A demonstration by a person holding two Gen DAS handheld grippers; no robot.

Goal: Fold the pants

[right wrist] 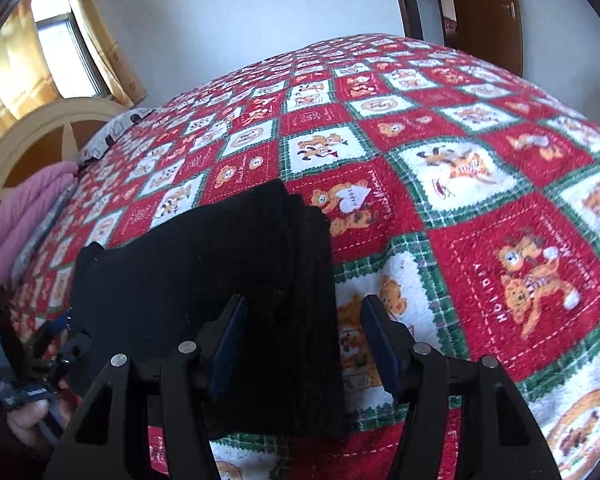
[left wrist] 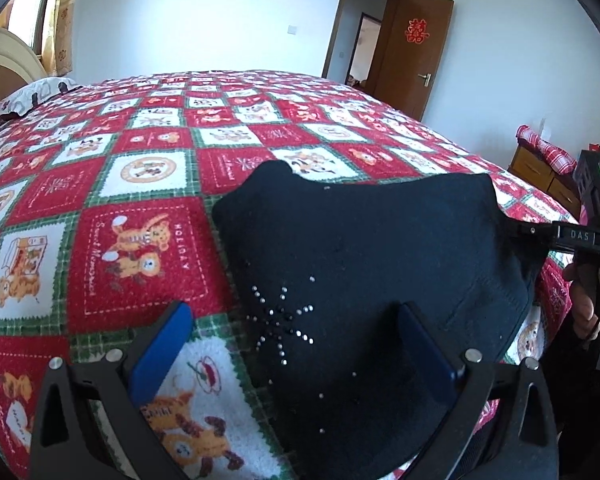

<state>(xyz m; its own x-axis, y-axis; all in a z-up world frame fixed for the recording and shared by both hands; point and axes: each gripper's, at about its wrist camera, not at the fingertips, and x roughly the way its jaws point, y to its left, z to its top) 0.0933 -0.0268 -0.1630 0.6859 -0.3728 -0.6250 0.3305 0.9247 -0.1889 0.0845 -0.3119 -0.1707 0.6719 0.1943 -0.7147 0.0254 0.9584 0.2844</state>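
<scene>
The black pants (left wrist: pixel 364 264) lie folded into a compact bundle on the red patchwork bed cover (left wrist: pixel 100 184); a rhinestone star decorates the near part. My left gripper (left wrist: pixel 296 328) is open, its blue pads straddling the bundle's left edge, holding nothing. In the right wrist view the pants (right wrist: pixel 220 264) show stacked layers along their right edge. My right gripper (right wrist: pixel 304 316) is open with its jaws on either side of that layered edge. The right gripper also shows in the left wrist view (left wrist: pixel 580 236) at the bundle's right side.
The bed cover (right wrist: pixel 480 200) stretches far and to both sides. A pillow (left wrist: pixel 36 92) and headboard (right wrist: pixel 40 140) are at the head end, with pink cloth (right wrist: pixel 24 216). A brown door (left wrist: pixel 416 56) stands open beyond. A wooden cabinet (left wrist: pixel 540 168) stands right.
</scene>
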